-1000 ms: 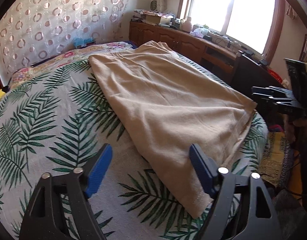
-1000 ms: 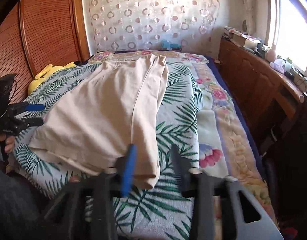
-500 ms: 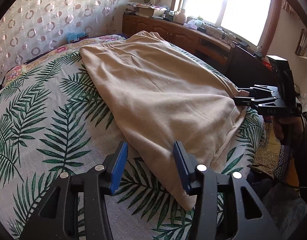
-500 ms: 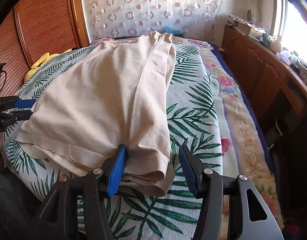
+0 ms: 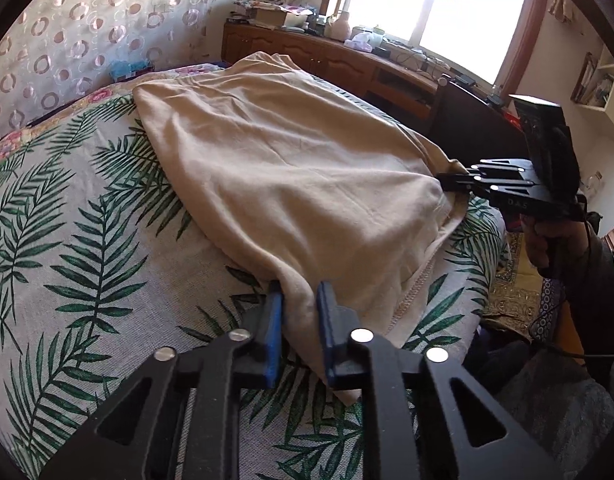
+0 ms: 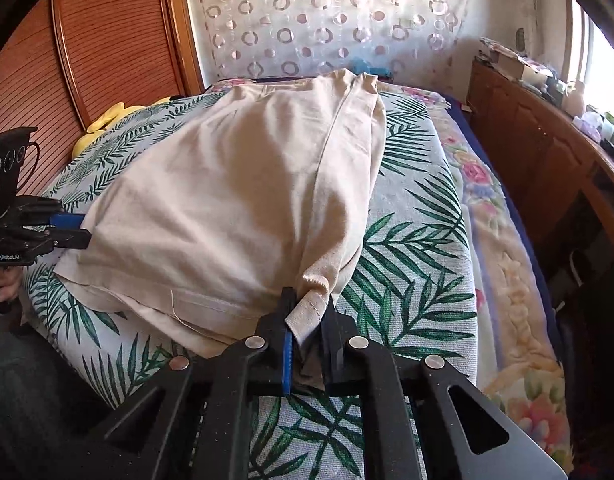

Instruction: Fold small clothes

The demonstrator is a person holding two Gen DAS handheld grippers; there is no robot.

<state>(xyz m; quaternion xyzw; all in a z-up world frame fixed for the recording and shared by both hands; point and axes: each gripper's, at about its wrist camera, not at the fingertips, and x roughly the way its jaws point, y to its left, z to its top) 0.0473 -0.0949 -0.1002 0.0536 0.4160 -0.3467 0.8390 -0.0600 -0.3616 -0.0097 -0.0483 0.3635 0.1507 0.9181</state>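
Pinching beige garment [image 5: 291, 184] hem corners: L gripper [image 5: 299, 316] & R gripper [image 6: 307, 320] both clamped (on leaf-print bedspread [image 5: 67, 248]).

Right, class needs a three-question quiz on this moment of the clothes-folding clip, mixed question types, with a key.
1. True or false: the left gripper is shut on a near corner of the beige cotton garment.
2. Multiple choice: the garment lies on A) a bare wooden floor, B) a palm-leaf print bedspread, C) a glass table.
3. Fill in: in the right wrist view, the right gripper pinches the garment's stitched ____.

Key: 1 true. 2 B. 3 hem; that bunched corner shows a line of stitching between the closed jaws.
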